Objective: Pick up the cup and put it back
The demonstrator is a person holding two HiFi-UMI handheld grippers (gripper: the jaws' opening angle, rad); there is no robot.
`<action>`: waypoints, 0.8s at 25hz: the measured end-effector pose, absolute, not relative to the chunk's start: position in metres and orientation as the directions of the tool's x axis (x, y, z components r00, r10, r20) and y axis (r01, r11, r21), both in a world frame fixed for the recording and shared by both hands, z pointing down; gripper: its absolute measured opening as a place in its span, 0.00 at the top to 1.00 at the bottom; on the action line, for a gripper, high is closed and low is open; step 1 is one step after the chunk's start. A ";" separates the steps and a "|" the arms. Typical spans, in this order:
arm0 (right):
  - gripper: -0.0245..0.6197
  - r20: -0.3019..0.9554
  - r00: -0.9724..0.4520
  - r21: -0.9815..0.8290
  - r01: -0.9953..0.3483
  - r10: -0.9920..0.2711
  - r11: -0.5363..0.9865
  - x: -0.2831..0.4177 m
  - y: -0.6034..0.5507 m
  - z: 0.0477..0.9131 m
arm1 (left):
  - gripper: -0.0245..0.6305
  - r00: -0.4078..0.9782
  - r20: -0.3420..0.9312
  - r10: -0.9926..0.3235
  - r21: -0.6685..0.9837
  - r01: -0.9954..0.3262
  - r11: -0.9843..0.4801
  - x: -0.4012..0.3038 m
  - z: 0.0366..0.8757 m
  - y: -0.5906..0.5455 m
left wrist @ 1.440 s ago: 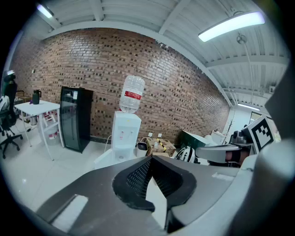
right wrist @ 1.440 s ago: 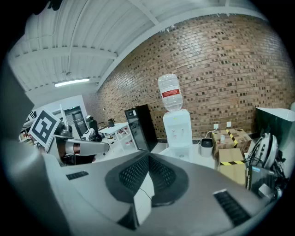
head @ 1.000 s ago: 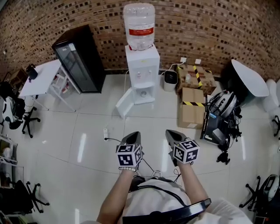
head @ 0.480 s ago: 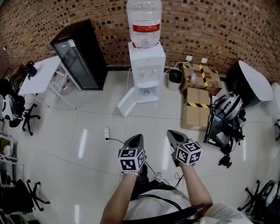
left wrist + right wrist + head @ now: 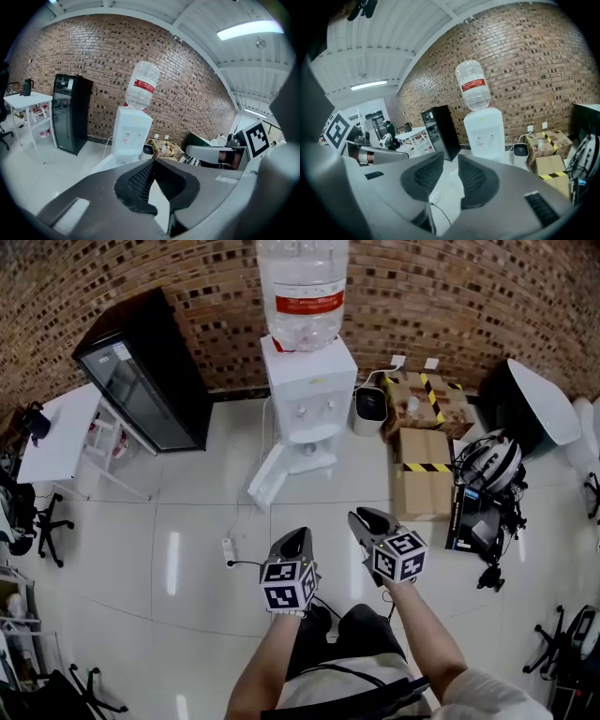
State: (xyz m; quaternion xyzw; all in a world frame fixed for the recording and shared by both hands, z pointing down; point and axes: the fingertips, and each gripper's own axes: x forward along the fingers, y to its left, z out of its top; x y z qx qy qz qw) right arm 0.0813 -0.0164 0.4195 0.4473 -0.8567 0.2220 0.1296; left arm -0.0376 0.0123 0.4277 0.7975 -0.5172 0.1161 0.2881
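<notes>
No cup can be made out in any view; both grippers are empty, facing the water dispenser (image 5: pixel 307 395).
The left gripper (image 5: pixel 298 535) has its jaws clenched tip to tip on nothing. The right gripper (image 5: pixel 366 517) has just been opening and its jaws stand slightly apart, over the white floor (image 5: pixel 187 521).

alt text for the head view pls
A person holds the left tongs and right tongs out over a white floor, pointing at a water dispenser by a brick wall. The right tongs have just been opening, empty; the left are shut. A black fridge stands left of the dispenser, boxes right.
</notes>
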 end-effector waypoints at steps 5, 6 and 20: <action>0.61 0.461 -0.535 -0.246 -0.844 -0.708 0.477 0.072 -0.078 0.468 | 0.96 0.444 0.496 -0.747 0.345 -0.889 -0.300 -0.051 0.465 -0.038; 0.54 0.469 -0.529 -0.246 -0.847 -0.707 0.471 0.072 -0.090 0.479 | 0.96 0.444 0.500 -0.743 0.348 -0.889 -0.297 -0.052 0.474 -0.046; 0.38 0.562 -0.498 -0.134 -0.843 -0.661 0.521 0.075 -0.273 0.717 | 0.96 0.423 0.520 -0.742 0.311 -0.903 -0.296 -0.053 0.680 -0.186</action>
